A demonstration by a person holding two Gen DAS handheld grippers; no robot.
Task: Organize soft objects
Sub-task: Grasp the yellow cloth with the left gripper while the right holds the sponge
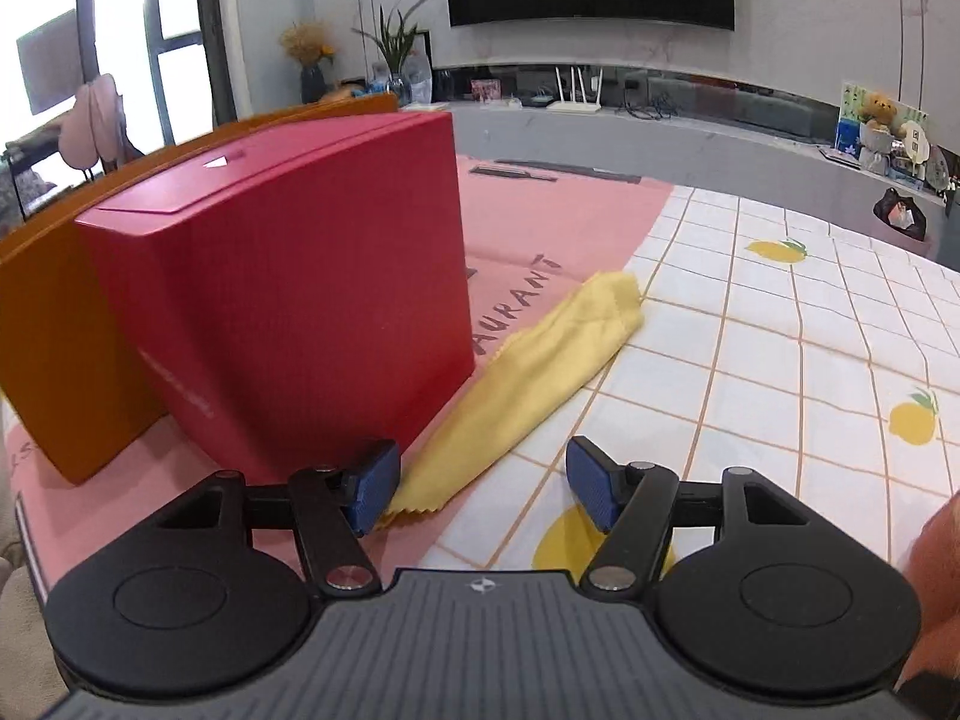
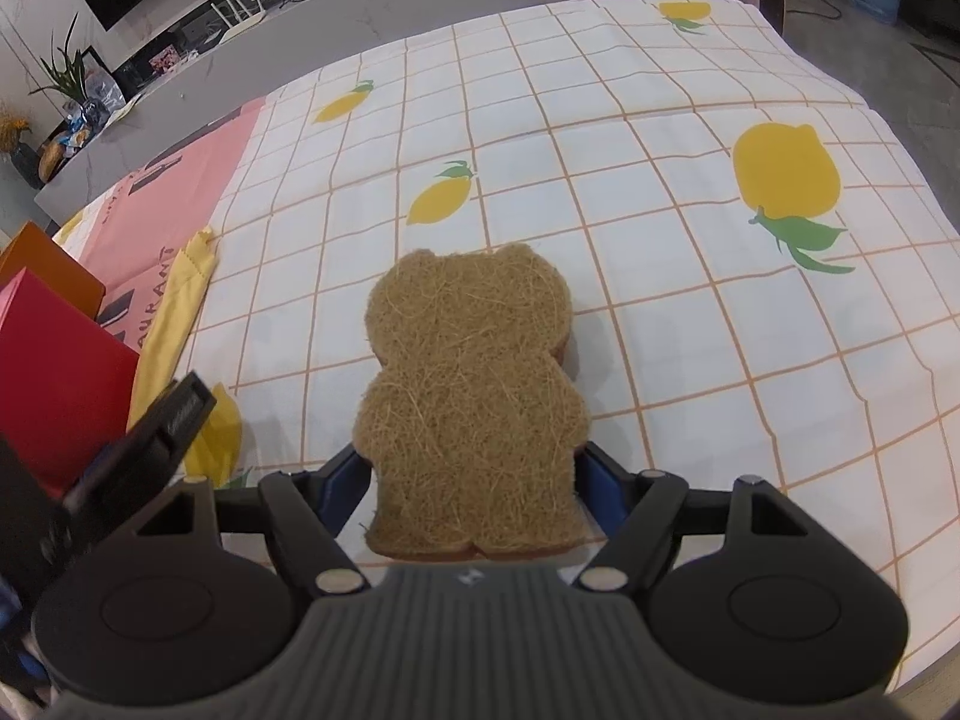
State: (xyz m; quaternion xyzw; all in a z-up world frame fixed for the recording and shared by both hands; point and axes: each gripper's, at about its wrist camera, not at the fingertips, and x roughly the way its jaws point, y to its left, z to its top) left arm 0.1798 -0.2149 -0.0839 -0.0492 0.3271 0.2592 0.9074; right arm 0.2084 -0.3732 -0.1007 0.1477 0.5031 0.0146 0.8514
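Soft things on the lemon-print tablecloth (image 2: 600, 138), red box (image 1: 300, 276) at its pink end.

With the red box as landmark: an orange box (image 1: 66, 348) stands just behind it, touching. A yellow cloth (image 1: 528, 372) lies along its foot, running away from it. Well clear of the box, a bear-shaped fibre sponge (image 2: 471, 402) lies flat on the tablecloth. The right gripper (image 2: 474, 480) clamps the sponge's lower sides. Beside the box, the left gripper (image 1: 480, 480) has its fingers apart over the cloth's near end.
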